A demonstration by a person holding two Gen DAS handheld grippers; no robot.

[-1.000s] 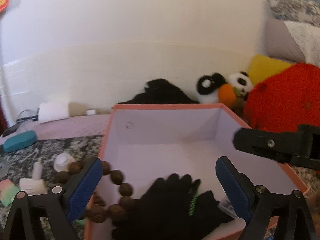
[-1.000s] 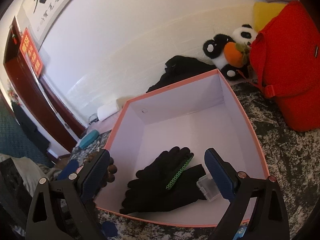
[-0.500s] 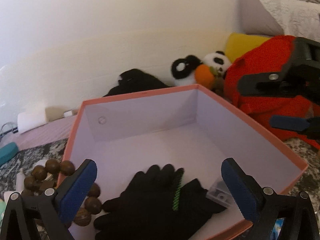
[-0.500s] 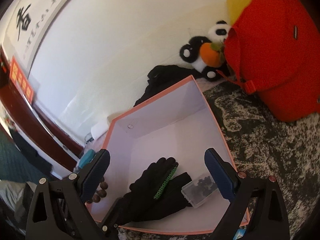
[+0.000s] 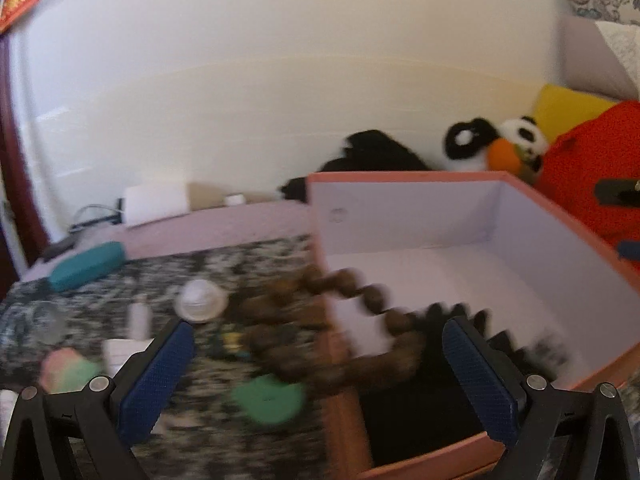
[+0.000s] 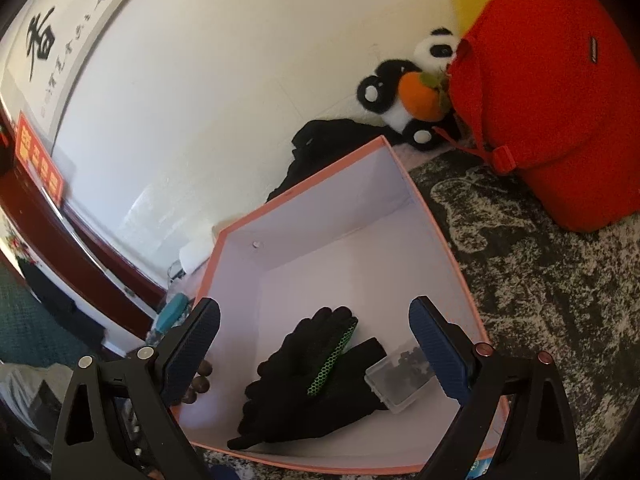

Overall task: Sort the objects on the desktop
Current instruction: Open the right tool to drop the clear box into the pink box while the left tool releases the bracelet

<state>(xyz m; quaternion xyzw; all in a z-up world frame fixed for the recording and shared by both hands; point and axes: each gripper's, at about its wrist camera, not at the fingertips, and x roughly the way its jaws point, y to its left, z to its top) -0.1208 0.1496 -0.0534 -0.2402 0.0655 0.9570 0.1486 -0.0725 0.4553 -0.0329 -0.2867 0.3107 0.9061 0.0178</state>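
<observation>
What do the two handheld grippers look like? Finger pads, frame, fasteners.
The left gripper and the right gripper are built alike. Each has two flat, elongated dark blue finger pads with a fine knurled texture. The pads sit on matte black angular frames with triangular cut-outs. Round silver screw heads mark the joints. No cables, labels, hands or sleeves show in either wrist view.

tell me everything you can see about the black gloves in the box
The black gloves lie flat on the white floor of the pink-rimmed box, near its front edge, one partly over the other, fingers spread. They look like soft knit fabric; one carries a green honeycomb-patterned strip. A small clear plastic case with dark contents lies right beside them, apparently touching. Neither gripper touches them. The left wrist view shows them only as a blur.
</observation>
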